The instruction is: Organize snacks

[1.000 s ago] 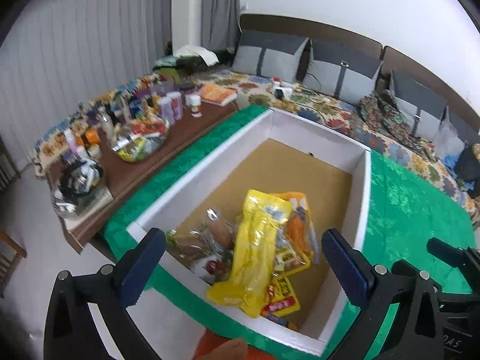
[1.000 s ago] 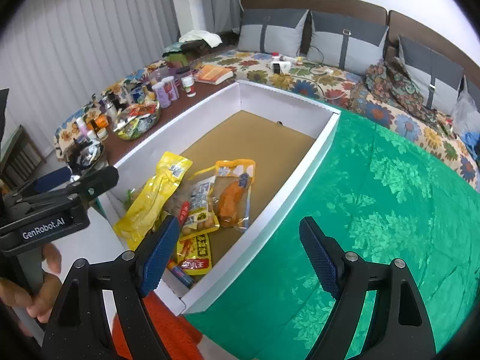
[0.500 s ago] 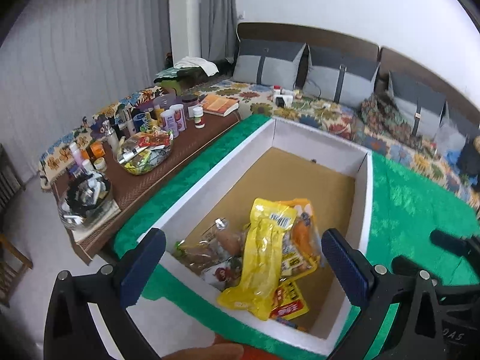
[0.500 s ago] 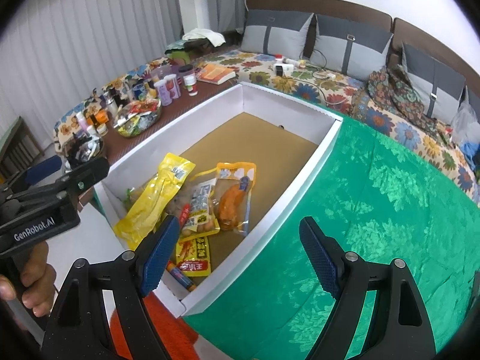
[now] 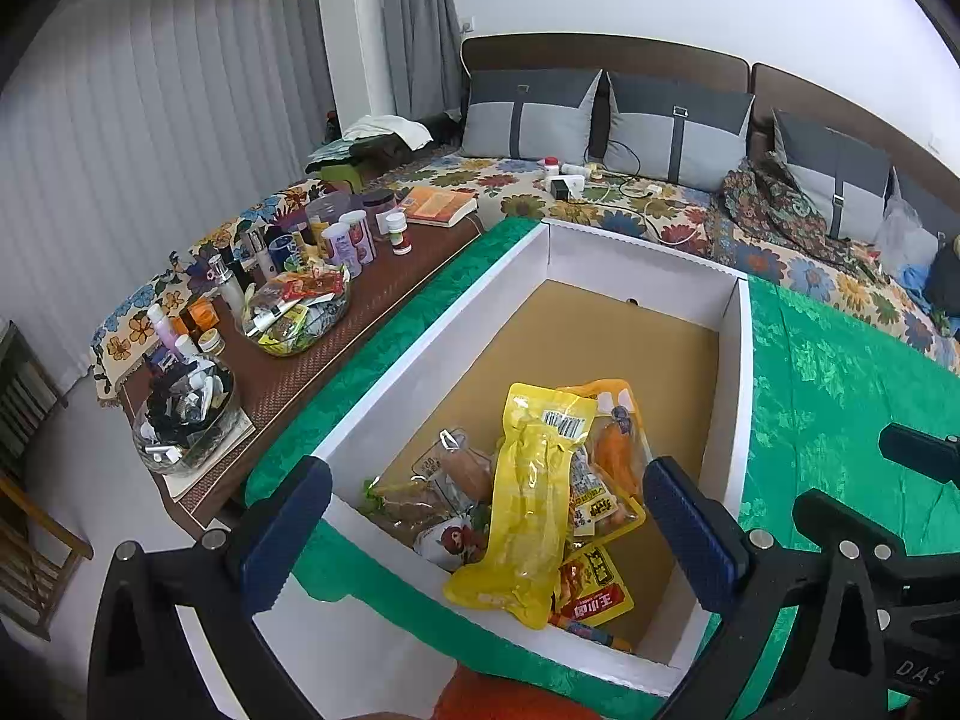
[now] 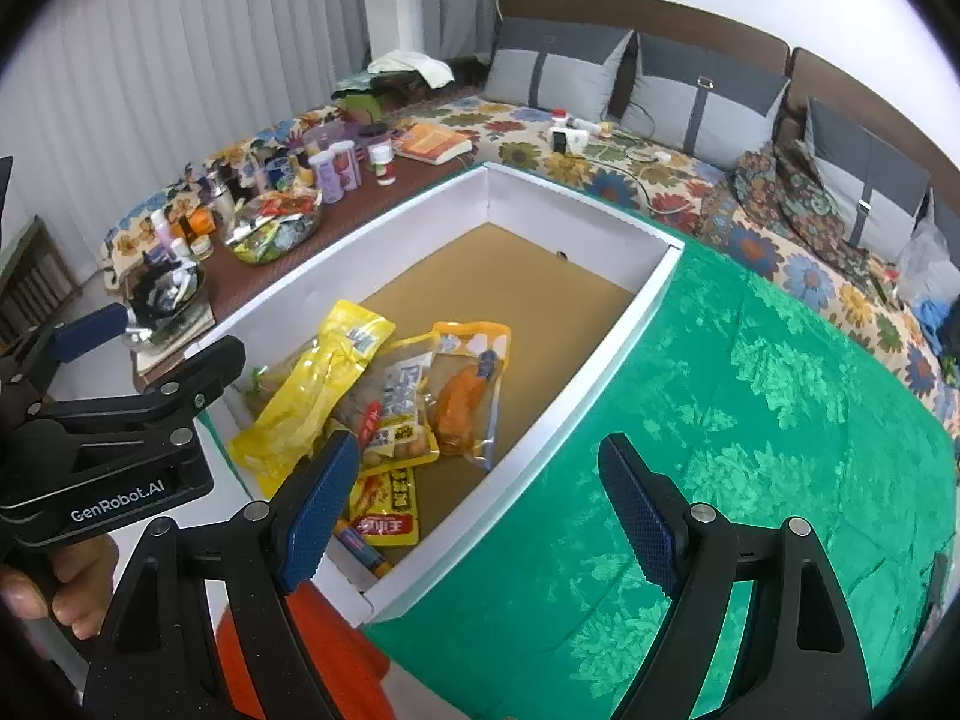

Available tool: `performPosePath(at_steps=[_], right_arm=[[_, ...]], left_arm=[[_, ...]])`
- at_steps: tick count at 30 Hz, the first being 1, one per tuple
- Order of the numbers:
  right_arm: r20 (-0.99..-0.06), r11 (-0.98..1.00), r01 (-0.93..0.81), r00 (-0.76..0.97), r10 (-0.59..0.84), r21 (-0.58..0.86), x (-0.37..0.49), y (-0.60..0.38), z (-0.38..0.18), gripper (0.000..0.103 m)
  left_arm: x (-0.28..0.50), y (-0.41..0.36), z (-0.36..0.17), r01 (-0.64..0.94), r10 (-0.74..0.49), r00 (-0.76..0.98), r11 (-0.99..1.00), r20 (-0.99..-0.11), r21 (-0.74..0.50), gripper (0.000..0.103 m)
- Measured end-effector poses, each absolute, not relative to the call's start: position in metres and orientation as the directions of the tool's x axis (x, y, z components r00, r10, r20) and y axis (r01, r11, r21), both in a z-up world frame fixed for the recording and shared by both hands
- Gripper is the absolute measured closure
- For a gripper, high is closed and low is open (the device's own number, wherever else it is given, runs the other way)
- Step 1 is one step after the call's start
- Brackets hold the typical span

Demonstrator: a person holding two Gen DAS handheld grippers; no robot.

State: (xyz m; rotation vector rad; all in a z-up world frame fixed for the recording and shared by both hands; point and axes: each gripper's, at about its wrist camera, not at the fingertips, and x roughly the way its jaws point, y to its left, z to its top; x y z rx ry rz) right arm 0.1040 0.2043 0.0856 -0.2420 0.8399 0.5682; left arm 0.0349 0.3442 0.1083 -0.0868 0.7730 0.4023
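Both grippers, left and right, have been raised farther above the box; jaws spread, nothing held. "GenRobot.AI" is read on the left gripper.

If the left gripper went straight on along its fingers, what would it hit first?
Most likely the long yellow packet lying on top of the snack pile in the white box: it sits midway between the open left gripper fingers. Depth is unclear, so the box's near wall might come first.

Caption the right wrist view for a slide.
Open right hand-held gripper above white box holding snack packets on green cloth.
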Motion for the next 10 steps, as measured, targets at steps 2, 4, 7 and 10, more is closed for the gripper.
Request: performPosePath(at_steps=[2,4,7,10], right_arm=[[-0.760,0.827,-0.562,0.531,0.374,0.015,0.1042,0.2038,0.0854,0.018],[-0.760,0.827,-0.563,0.530,0.376,0.017,0.1041,0.2041,0.0857,0.018],[-0.760,0.825,-0.564,0.526,0.382,0.025,0.1035,0.2045,0.0860,0.018],[-0.758,0.824,-0.565,0.527,0.384,0.025,0.1032,0.2045,0.0864,0.018]], left_arm=[[0.0353,0.3441,0.1075,-0.385,0.318,0.642,0.921,-0.698,0.066,0.000],[0.0358,0.3451,0.1059,-0.382,0.305,0.640,0.923,-0.705,0.052,0.000],[0.0355,0.3488,0.1027,-0.378,0.265,0.638,0.926,-0.723,0.006,0.000],[0.0360,0.3464,0.1019,-0.369,0.262,0.637,0.929,-0.725,0.012,0.000]])
